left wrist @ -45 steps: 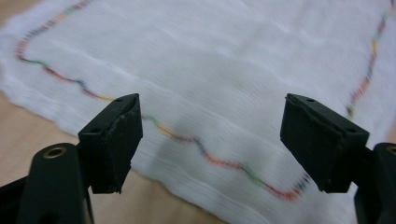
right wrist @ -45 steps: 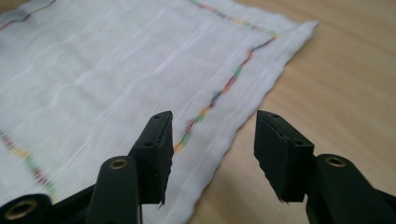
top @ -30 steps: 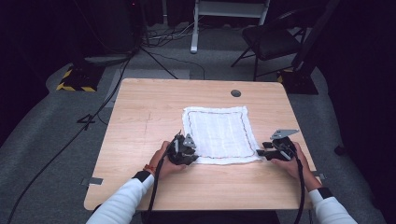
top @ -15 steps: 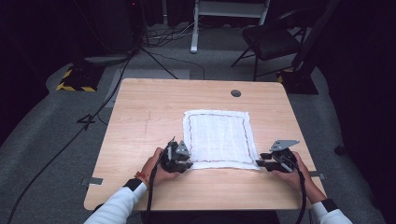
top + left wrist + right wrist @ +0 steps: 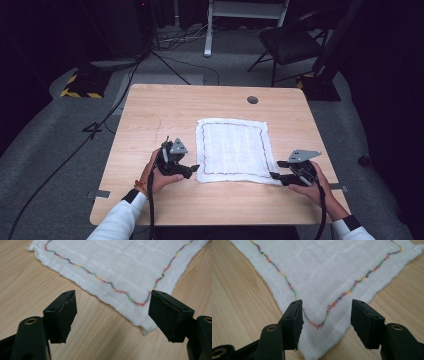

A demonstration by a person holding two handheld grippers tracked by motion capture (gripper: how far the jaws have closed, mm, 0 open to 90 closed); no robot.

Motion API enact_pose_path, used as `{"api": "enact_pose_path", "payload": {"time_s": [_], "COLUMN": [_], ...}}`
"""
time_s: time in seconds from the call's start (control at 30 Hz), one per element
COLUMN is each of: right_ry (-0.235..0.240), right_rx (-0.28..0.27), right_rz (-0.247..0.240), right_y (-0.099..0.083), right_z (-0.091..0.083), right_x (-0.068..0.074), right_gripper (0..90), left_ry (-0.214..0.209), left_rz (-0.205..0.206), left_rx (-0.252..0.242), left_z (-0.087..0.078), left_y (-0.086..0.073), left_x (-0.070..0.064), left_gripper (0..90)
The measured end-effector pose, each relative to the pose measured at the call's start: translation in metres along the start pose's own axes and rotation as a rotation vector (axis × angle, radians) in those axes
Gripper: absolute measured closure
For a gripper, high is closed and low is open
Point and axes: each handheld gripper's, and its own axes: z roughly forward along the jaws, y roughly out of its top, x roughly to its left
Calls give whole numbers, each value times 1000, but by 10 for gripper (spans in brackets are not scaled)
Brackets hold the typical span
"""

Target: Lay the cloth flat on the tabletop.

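Cloth [image 5: 233,150] flat, both claws open at corners

In the high view, light falls from above onto the tabletop [image 5: 150,115], which is bright and evenly lit, while the floor and the upper corners of the frame sink into near black. Shadows under the hands are soft and short. The white cloth [image 5: 233,150] is nearly washed out at frame centre. In both gripper views the light is warm and even; the cloth's stitching is sharp, and the black jaws along the bottom edge are slightly soft.
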Motion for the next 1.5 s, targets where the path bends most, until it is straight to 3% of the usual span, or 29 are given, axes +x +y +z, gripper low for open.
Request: {"api": "enact_pose_path", "payload": {"time_s": [0.1,0.2,0.23,0.4,0.53,0.63,0.67,0.83,1.0,1.13,1.5], "right_ry": [14,26,27,57,99,135,141,191,238,217,206], "right_rx": [-13,-36,-41,-70,-79,-85,-86,-93,-80,-67,-46], "right_rz": [-24,-54,-67,-110,-169,-205,-218,-275,-327,-359,-332], "right_y": [8,19,24,46,66,78,82,98,105,108,110], "right_z": [9,15,18,33,53,69,74,98,115,128,144], "right_x": [7,14,18,32,53,70,76,103,126,140,138], "right_gripper": [419,403,400,420,454,462,464,473,464,447,535], "left_ry": [1,43,41,47,33,68,61,78,78,111,136], "left_rz": [-19,2,-1,-48,-109,-72,-72,-99,-114,-125,-151], "left_rx": [-5,-12,-7,-18,-49,-45,-40,-62,-42,-29,-6], "left_z": [5,10,11,20,27,31,32,38,47,56,76], "left_y": [2,7,9,17,19,21,22,29,35,40,45], "left_x": [10,17,20,37,46,48,49,56,64,70,85], "left_gripper": [214,218,223,233,229,231,231,229,226,226,214]}}
